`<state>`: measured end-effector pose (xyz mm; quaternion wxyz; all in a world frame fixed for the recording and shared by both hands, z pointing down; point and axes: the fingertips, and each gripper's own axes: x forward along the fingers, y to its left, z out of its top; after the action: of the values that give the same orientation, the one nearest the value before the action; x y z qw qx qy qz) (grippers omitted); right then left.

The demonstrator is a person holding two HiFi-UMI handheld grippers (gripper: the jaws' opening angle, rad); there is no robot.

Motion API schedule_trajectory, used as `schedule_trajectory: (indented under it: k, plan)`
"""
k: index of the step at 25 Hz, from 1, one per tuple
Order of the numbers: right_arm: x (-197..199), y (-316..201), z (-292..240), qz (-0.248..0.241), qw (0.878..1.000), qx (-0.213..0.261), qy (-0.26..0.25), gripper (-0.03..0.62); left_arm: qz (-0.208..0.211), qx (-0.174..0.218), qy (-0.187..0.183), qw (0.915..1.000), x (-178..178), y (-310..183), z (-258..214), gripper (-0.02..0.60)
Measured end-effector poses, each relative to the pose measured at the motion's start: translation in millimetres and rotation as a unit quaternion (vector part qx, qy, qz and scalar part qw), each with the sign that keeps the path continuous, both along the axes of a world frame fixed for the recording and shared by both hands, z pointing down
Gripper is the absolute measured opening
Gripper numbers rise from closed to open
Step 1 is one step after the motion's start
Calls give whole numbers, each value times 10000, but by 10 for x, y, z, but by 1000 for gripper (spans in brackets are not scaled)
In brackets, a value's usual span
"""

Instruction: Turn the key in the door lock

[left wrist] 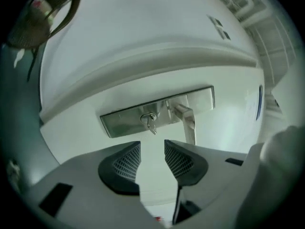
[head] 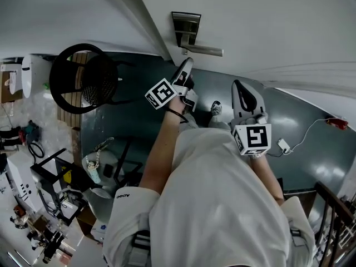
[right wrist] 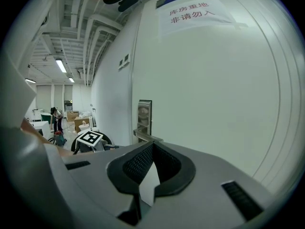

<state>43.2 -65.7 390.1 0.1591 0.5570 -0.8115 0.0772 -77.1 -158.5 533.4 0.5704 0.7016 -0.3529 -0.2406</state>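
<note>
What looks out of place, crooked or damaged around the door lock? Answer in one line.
Nothing stands out. The key sits in the lock plate beside the handle, all looking intact. The left tool is open and empty, short of the key.

left gripper view: chair [left wrist: 66,13] cut off at 11 o'clock edge | head view: key [left wrist: 151,124] too small to tell | right gripper view: door handle [right wrist: 141,134] tip behind right gripper [right wrist: 152,146]
</note>
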Motion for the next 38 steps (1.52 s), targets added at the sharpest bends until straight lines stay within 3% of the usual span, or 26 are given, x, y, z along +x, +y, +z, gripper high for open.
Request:
schedule_trajectory:
  k: [2,3,4,6,9,13,17,19,21,23,27,32,35,37,38]
  plan:
    - [-1,16,12,1,10000,-10,-11,-8,175,393,-1214,9917,-60,35,51,141]
    - [6,25,25,15,10000,-23,-17,-8,287,663,-1941,9783,-84,47,52,141]
    - [15,33,34,27,10000,-34,-21,-8,405,949,-2666,9583,-100,57,39,141]
    - [29,49,38,38,10000,-45,-31,-8,606,1470,-3892,9073,-116,66,-12,141]
    - [37,82,31,50,10000,-43,-48,-8,650,2010,-5199,8277,-137,33,-129,141]
    - [63,114,31,83,10000,-17,-45,-8,559,2531,-6339,7287,-81,-52,-164,141]
    - [122,113,8,175,9998,-6,-34,-8,1085,2800,-7103,6366,73,-109,3,141]
    - [156,125,-7,210,9998,-8,-2,-8,1136,2884,-7381,5992,105,-137,41,141]
    - [186,144,-6,243,9997,-4,16,-8,1014,2970,-7573,5727,113,-165,25,141]
    - [204,150,1,264,9997,-1,22,-8,947,3018,-7657,5601,127,-192,17,141]
    - [234,143,10,312,9995,0,23,-8,831,2943,-7800,5460,111,-251,44,141]
    - [259,161,-6,304,9995,-2,8,-8,675,2783,-7892,5433,85,-288,13,116]
    - [257,168,8,313,9995,-25,5,-8,625,2751,-7860,5501,91,-281,27,72]
    - [257,159,26,301,9995,-30,14,-8,564,2683,-7778,5656,82,-289,38,67]
    - [257,153,36,297,9996,-35,16,-8,532,2624,-7705,5784,77,-296,40,64]
